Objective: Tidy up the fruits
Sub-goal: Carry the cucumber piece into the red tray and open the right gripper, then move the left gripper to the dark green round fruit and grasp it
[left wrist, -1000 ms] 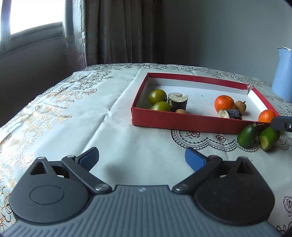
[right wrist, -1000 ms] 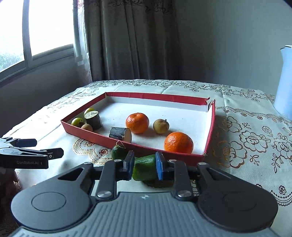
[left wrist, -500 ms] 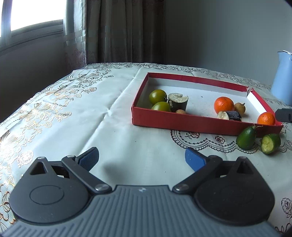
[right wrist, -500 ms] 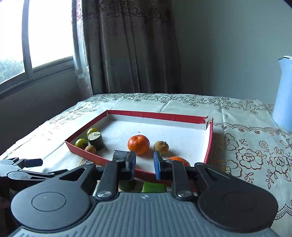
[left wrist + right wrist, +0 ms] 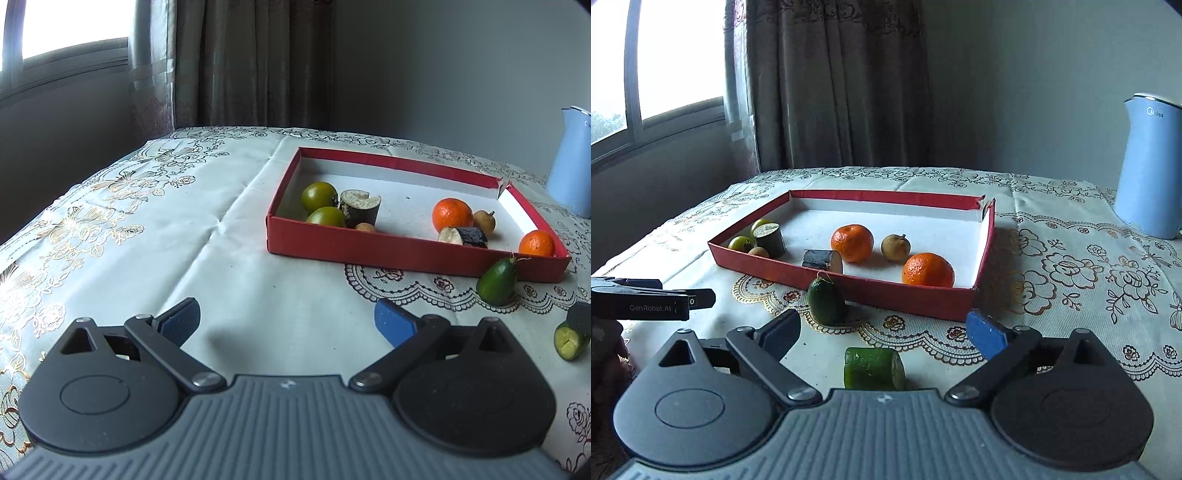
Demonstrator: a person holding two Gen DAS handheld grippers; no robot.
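A red tray (image 5: 849, 286) (image 5: 369, 245) on the tablecloth holds two oranges (image 5: 852, 242), green fruits (image 5: 319, 195), small brown fruits (image 5: 895, 247) and dark cut pieces (image 5: 822, 259). A green cucumber end (image 5: 826, 301) (image 5: 496, 280) stands on the cloth against the tray's near wall. A cut cucumber piece (image 5: 873, 368) (image 5: 570, 339) lies on the cloth between the fingers of my open right gripper (image 5: 886, 330), untouched. My left gripper (image 5: 286, 319) is open and empty, well left of the tray's near edge.
A blue electric kettle (image 5: 1148, 166) (image 5: 572, 162) stands at the table's right. A window and curtain lie behind. The left gripper's side (image 5: 646, 301) shows at the left of the right wrist view.
My right gripper, shut on the cucumber piece a second ago, has opened. The piece now lies on the cloth in front of the tray. The left gripper has stayed open.
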